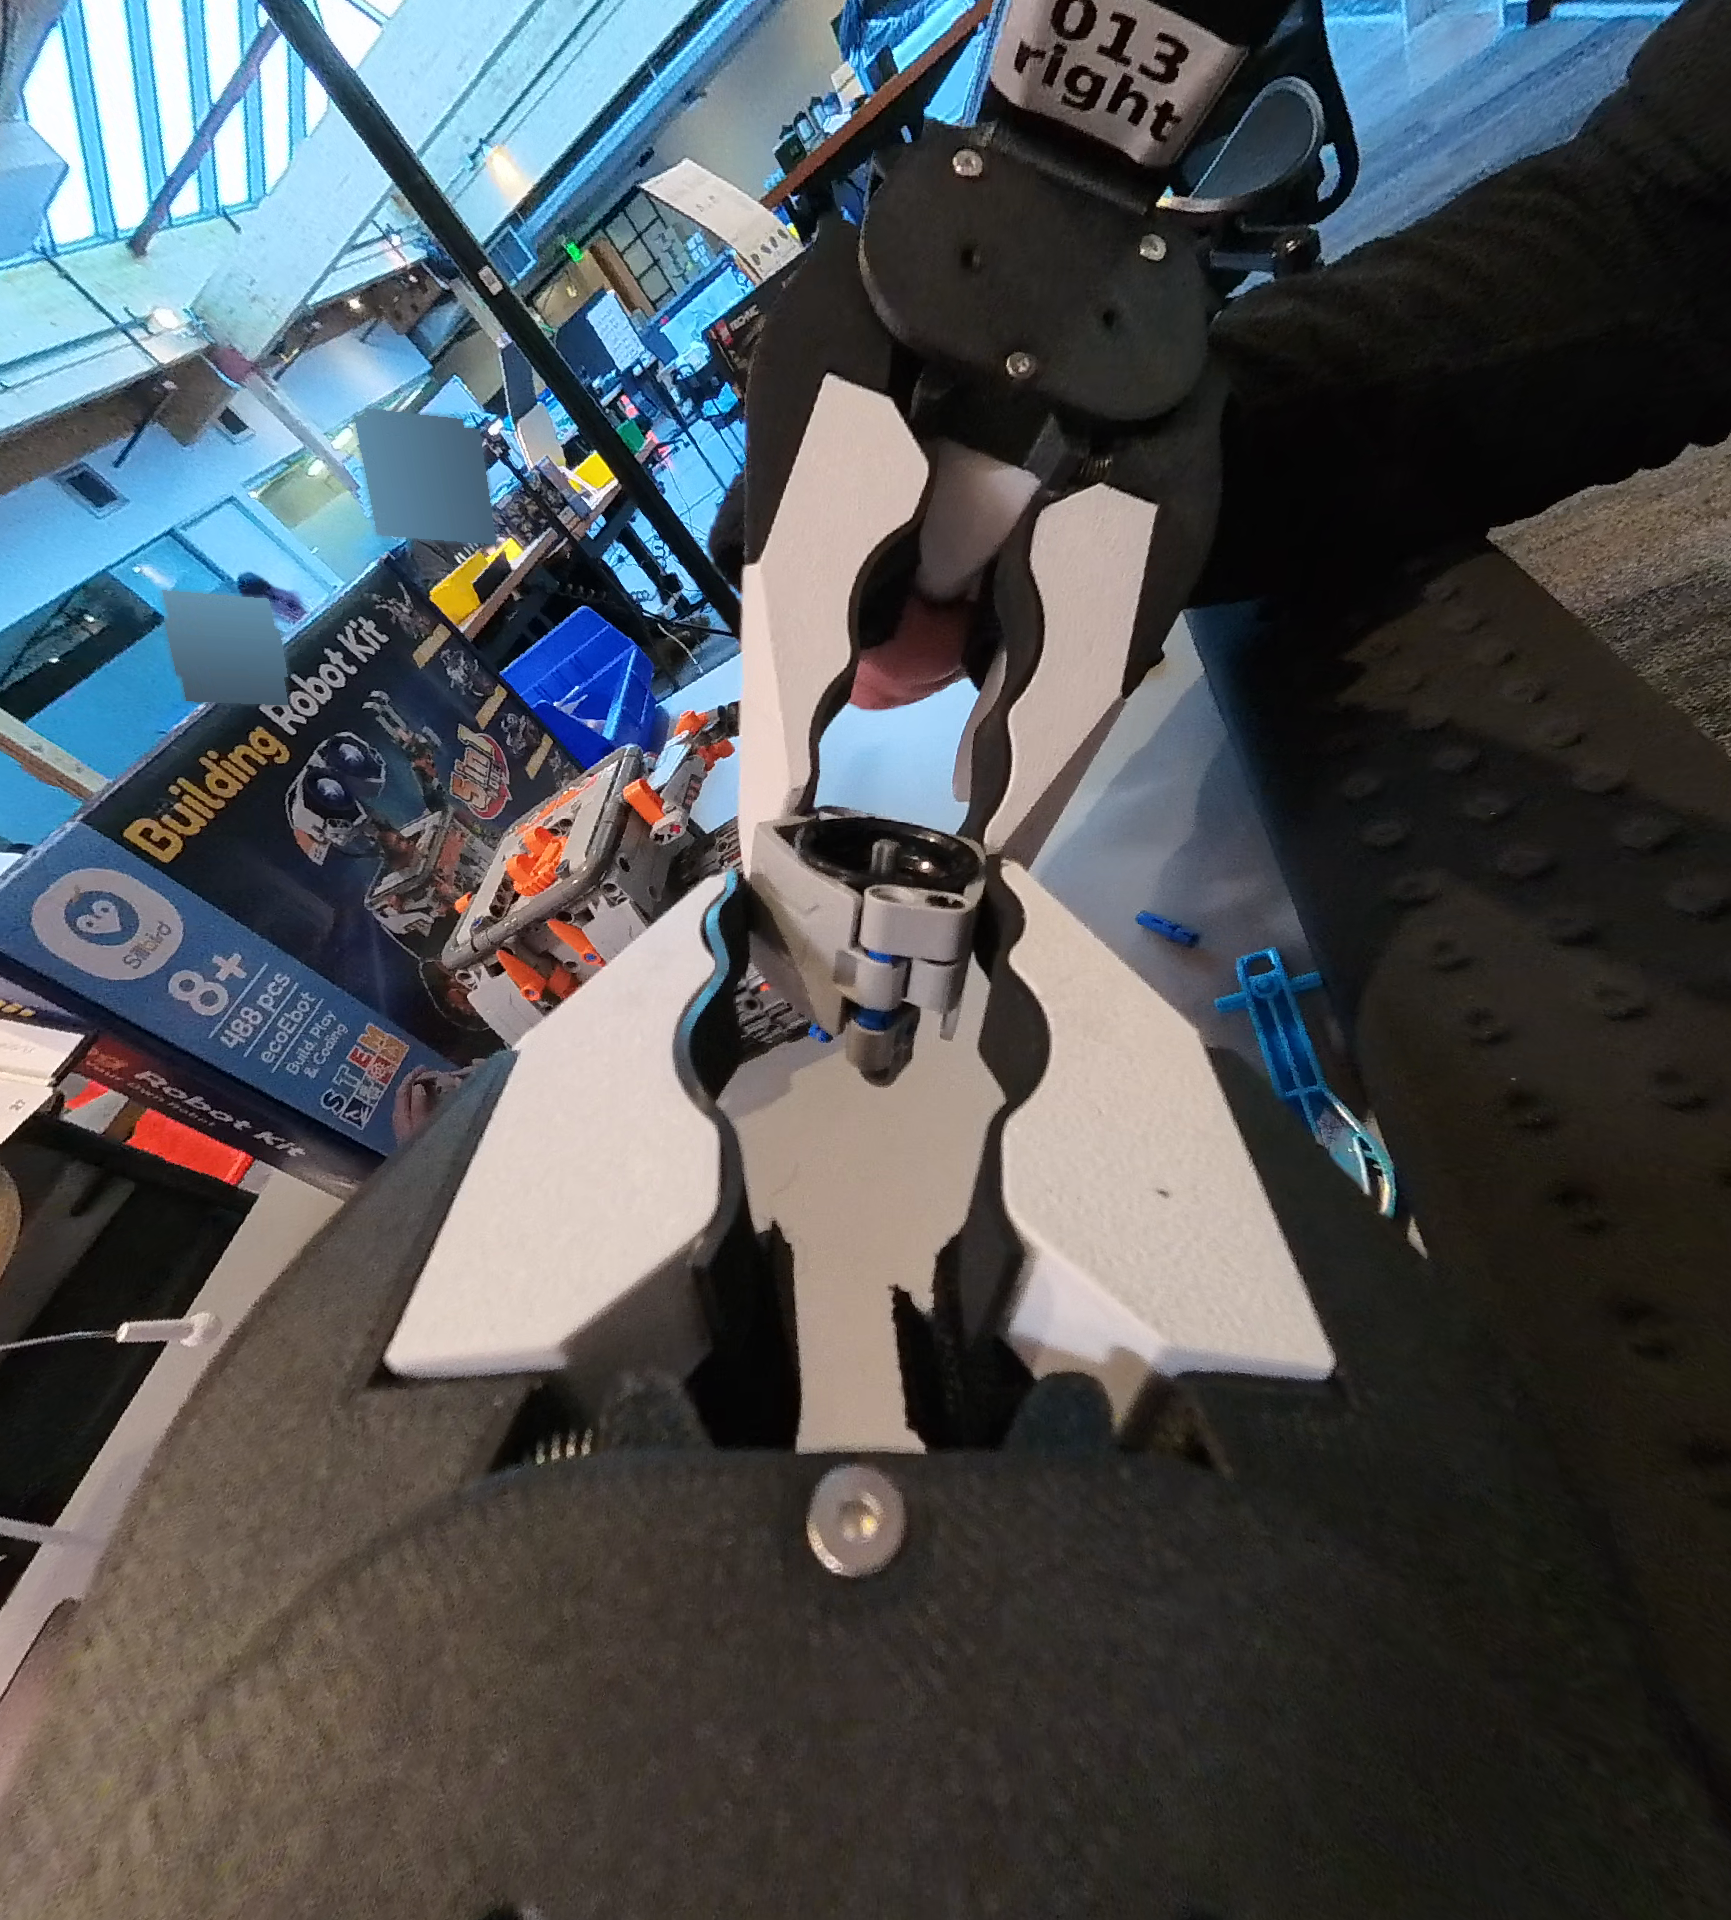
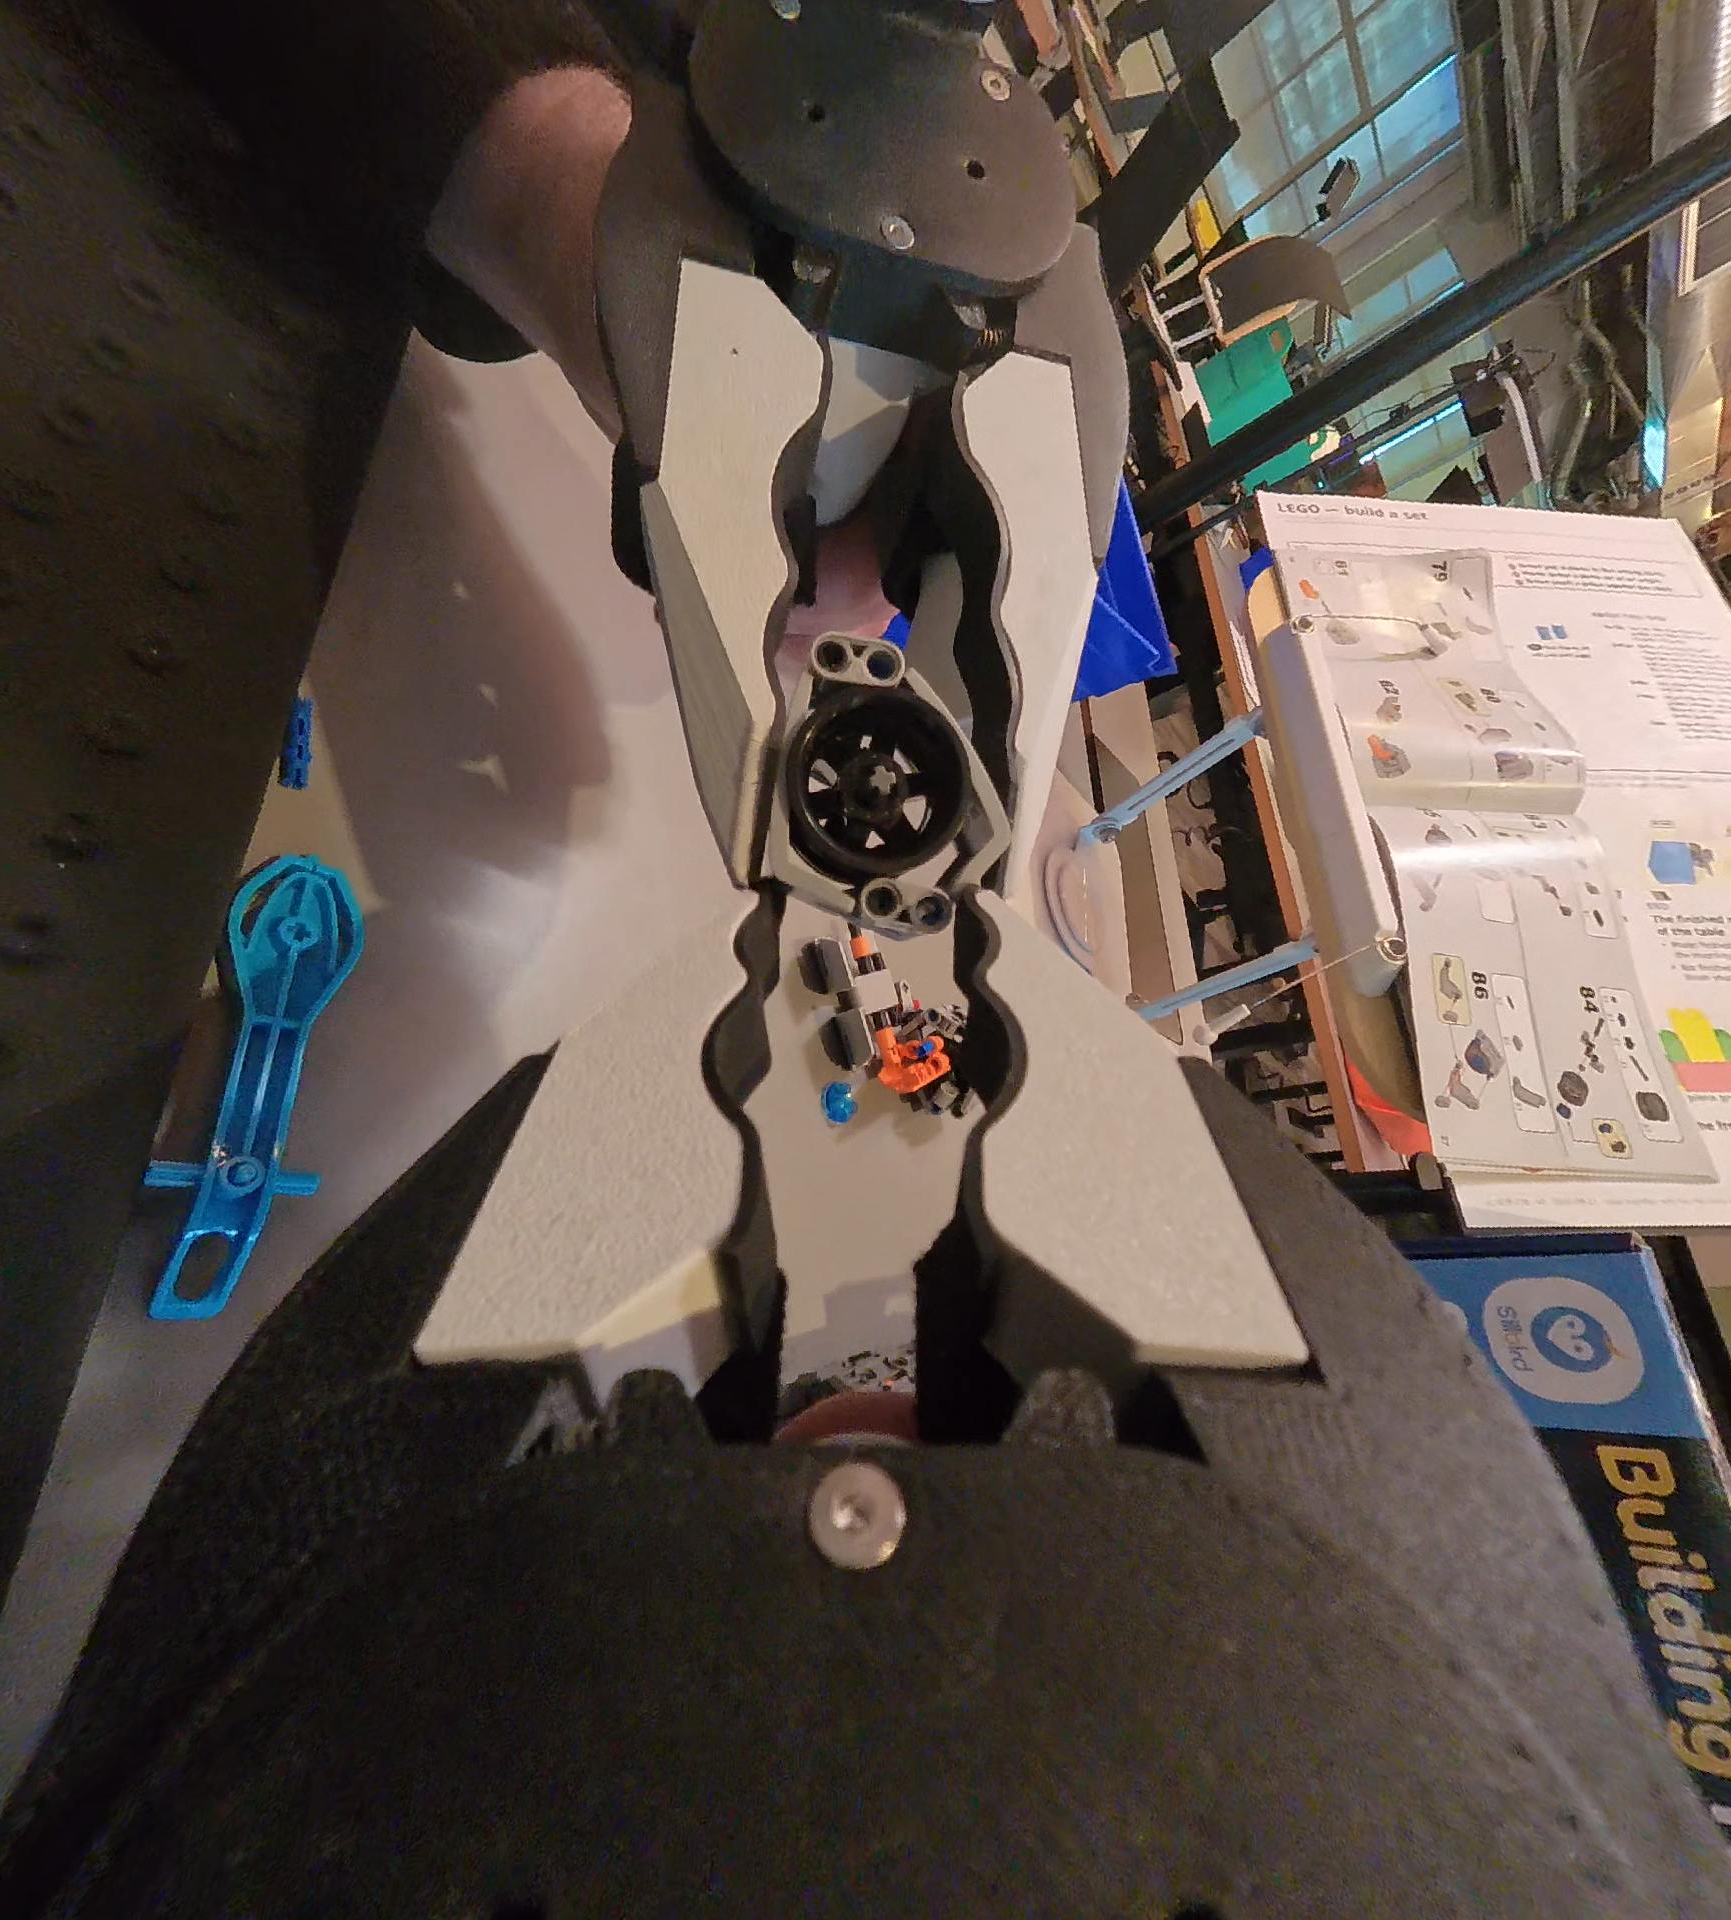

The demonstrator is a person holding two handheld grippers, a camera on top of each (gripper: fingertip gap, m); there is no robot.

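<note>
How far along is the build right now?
Done: a partly built grey-and-orange model stands on the table. In hand: the left gripper and right gripper both clamp a grey wheel housing in their jaws, apart from the model. Left: joining it; a blue pin lies loose.

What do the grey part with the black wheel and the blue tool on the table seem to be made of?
The grey part with the black wheel looks like hard moulded plastic, matte, with crisp pin holes; both grippers, left and right, meet at it. The blue tool seems glossy, slightly translucent plastic, judging by its shine.
</note>
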